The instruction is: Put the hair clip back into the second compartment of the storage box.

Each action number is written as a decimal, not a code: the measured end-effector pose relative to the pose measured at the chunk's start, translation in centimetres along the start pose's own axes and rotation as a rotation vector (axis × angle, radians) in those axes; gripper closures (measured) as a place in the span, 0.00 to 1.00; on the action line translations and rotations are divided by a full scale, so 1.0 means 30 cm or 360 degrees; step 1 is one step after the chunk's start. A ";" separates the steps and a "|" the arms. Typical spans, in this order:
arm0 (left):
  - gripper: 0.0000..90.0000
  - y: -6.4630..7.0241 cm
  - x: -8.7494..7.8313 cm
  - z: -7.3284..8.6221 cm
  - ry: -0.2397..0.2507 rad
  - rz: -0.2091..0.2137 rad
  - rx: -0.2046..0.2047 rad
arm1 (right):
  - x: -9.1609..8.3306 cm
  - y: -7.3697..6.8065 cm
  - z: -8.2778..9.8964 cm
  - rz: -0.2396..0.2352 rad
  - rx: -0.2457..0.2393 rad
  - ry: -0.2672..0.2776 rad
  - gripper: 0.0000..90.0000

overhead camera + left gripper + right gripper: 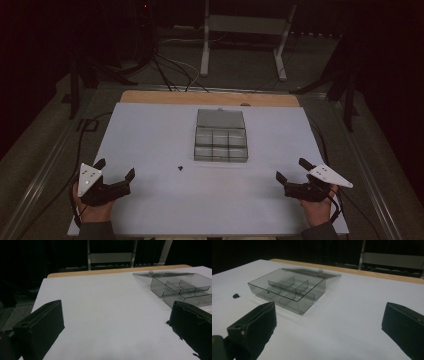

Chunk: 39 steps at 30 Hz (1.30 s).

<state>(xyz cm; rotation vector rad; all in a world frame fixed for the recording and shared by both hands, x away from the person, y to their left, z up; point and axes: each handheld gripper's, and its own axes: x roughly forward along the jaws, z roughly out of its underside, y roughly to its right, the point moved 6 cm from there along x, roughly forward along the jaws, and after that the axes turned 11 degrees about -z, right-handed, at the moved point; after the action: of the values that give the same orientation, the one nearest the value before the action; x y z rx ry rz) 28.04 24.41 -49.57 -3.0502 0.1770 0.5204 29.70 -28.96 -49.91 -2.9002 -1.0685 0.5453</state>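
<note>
Left tool [117, 171] and right tool [290, 169] both gaping wide, nothing gripped, low at near corners of white worktop [150, 130]. Clear divider box [220, 136] mid-worktop, lid open. Small black bit [180, 169] just left-front of box.

No writing, label, brand mark, number or sign can be read anywhere. The clear smoky-grey plastic compartment box [221, 136] with its lid open carries no legible marking, and the white table sheet [150, 135] around that box is blank.
</note>
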 end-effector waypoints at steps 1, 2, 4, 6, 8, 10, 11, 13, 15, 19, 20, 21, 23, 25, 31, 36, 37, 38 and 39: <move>0.01 -0.001 0.001 0.000 -0.0003 0.0003 -0.0012 | 0.000 0.000 0.000 0.0000 0.0000 0.0000 0.00; 0.01 0.000 0.002 0.001 -0.0004 0.0008 -0.0020 | 0.000 0.001 0.002 0.0005 -0.0007 -0.0005 0.00; 0.01 0.001 0.000 0.001 -0.0005 0.0010 -0.0021 | 0.000 0.000 0.006 0.0005 -0.0008 -0.0012 0.00; 0.01 0.003 -0.001 -0.001 -0.0001 0.0010 -0.0017 | 0.002 -0.001 0.007 0.0007 -0.0005 -0.0013 0.00; 0.01 0.005 -0.001 -0.001 0.0002 0.0014 -0.0013 | 0.003 -0.003 0.008 0.0007 -0.0005 -0.0013 0.00; 0.01 0.006 0.002 -0.001 -0.0010 0.0018 -0.0014 | 0.003 -0.005 0.008 0.0009 -0.0010 -0.0014 0.00; 0.01 0.007 0.003 -0.001 -0.0021 0.0024 -0.0016 | 0.002 -0.005 0.009 0.0011 -0.0012 -0.0015 0.00; 0.01 0.011 0.006 -0.006 -0.0041 0.0048 -0.0023 | 0.001 -0.004 0.010 0.0015 -0.0014 -0.0013 0.00; 0.01 0.016 0.010 -0.012 -0.0078 0.0044 -0.0010 | -0.001 -0.002 0.010 0.0017 -0.0012 -0.0011 0.00; 0.01 0.029 0.012 -0.032 -0.0123 0.0058 0.0008 | -0.003 0.000 0.011 0.0021 -0.0010 -0.0008 0.00; 0.01 0.035 0.014 -0.036 -0.0135 0.0069 0.0009 | -0.004 0.000 0.011 0.0022 -0.0012 -0.0007 0.00; 0.01 0.040 0.016 -0.039 -0.0146 0.0085 0.0013 | -0.005 -0.001 0.011 0.0022 -0.0009 -0.0005 0.00; 0.01 0.049 0.023 -0.042 -0.0178 0.0108 0.0023 | -0.006 -0.001 0.012 0.0024 -0.0007 -0.0004 0.00; 0.01 0.057 0.033 -0.044 -0.0202 0.0128 0.0030 | -0.005 0.000 0.012 0.0023 -0.0005 -0.0007 0.00; 0.01 0.076 0.064 -0.057 -0.0257 0.0183 0.0039 | -0.001 -0.003 0.014 0.0019 -0.0010 -0.0013 0.00; 0.01 0.103 0.086 -0.074 -0.0284 0.0226 0.0068 | -0.001 -0.006 0.014 0.0014 -0.0013 -0.0016 0.00; 0.01 0.109 0.092 -0.076 -0.0292 0.0235 0.0079 | -0.002 -0.006 0.014 0.0013 -0.0013 -0.0017 0.00; 0.01 0.116 0.098 -0.078 -0.0301 0.0246 0.0083 | -0.002 -0.006 0.014 0.0012 -0.0014 -0.0017 0.00; 0.01 0.122 0.105 -0.079 -0.0313 0.0258 0.0090 | -0.001 -0.006 0.014 0.0012 -0.0014 -0.0018 0.00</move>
<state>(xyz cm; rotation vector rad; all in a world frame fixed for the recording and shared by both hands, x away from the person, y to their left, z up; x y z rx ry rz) 31.32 20.29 -48.47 -2.9215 0.4247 0.8057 29.42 -28.90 -50.28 -2.9133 -1.0646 0.5592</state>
